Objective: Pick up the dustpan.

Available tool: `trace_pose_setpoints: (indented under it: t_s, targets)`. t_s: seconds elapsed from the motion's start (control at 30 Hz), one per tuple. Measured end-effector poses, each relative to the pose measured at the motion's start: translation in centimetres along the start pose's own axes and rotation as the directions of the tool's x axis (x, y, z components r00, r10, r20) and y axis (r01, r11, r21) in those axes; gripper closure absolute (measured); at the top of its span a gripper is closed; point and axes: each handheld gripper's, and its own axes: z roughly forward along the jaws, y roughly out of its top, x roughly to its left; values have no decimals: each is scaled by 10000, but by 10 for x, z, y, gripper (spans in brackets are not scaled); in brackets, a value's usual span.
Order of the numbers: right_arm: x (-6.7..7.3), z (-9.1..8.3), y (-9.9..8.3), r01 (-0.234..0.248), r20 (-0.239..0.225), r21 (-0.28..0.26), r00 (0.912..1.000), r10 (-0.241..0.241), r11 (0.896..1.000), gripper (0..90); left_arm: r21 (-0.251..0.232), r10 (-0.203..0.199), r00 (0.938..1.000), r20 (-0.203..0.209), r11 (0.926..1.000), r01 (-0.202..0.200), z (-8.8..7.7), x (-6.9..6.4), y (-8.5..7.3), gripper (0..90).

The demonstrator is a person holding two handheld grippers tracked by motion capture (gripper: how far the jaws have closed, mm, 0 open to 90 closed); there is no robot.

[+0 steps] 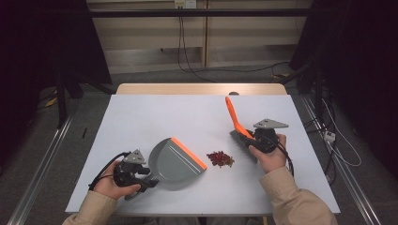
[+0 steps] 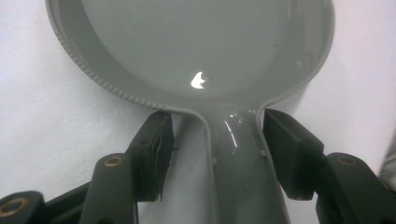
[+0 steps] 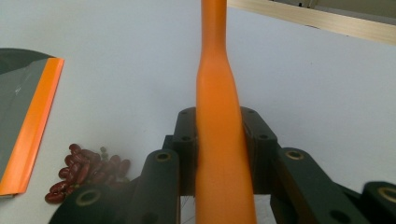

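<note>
The left gripper [image 1: 141, 180], at the lower left of the high view, has its jaws standing apart on either side of the grey dustpan's handle; in the left gripper view a strip of white surface shows between the left pad and the handle, and the right pad sits just beside it, so the dustpan [image 1: 176, 163] looks loose rather than clamped and rests on the surface [image 1: 155, 117] by its own weight. Its orange lip [image 1: 188, 153] faces toward the right of the frame, near a small heap of red beans [image 1: 220, 159] at the lower centre. Farther right, the right gripper [image 1: 256, 139] is clamped on the orange brush handle [image 3: 218, 116], with the pads pressing both sides in the right gripper view, and the handle slants up toward the top of the high view while the grey bristles [image 1: 240, 140] hang low just right of the beans. Judging from this, the sweeping is barely begun or not begun: the tools are in place, the pan is empty in the left gripper view, and the whole heap is outside it. Left to do, as it seems, is to steady the pan and brush the beans across the orange lip.
</note>
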Motion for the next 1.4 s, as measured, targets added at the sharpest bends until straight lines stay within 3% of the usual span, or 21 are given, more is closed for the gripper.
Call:
trace_pose_setpoints:
  t_s: [0.07,0.17,0.2,0.23,0.33,0.43,0.67,0.8,0.83,1.1,1.17,1.4]
  targets:
    - [1,0,0,14,23,1,10000,-14,10000,710,117,-37,9999,-130,9999,39,3,-2,1,457]
    - [2,0,0,70,55,-9,10000,-70,10000,710,163,236,9993,-279,9996,-231,4,-5,2,616]
    - [2,0,-1,92,65,-23,9999,-92,10000,710,154,249,9991,-353,9996,-243,5,-5,2,623]
    - [3,0,-1,92,100,-31,9999,-92,10000,710,282,402,9987,-308,9988,-393,4,-4,2,625]
    - [3,1,-1,97,110,-88,9999,-96,9999,710,10,360,9992,-185,9994,-360,3,-1,2,630]
    - [4,0,0,74,72,-131,9999,-73,9999,710,-136,412,9988,255,9991,-408,3,-2,1,631]
    - [10,4,-1,132,7,-170,9999,-132,9998,710,-93,1091,9890,1004,9940,-1087,7,-11,5,631]
    - [18,9,-2,363,97,-190,9993,-362,9992,711,-74,1188,9875,1032,9929,-1187,12,-15,10,631]
    - [20,10,-3,470,128,-171,9988,-468,9987,711,-18,1322,9845,1152,9911,-1329,13,-15,11,631]
    - [35,15,-5,1268,266,-74,9916,-1265,9919,710,-163,1035,9890,1058,9946,-1023,16,-16,14,629]
    - [35,15,-4,1287,227,-65,9914,-1285,9917,710,-273,876,9904,1066,9960,-852,18,-16,15,627]
    - [33,11,-2,1238,229,2,9920,-1238,9923,677,44,1107,9872,1144,9937,-1119,21,-18,20,627]
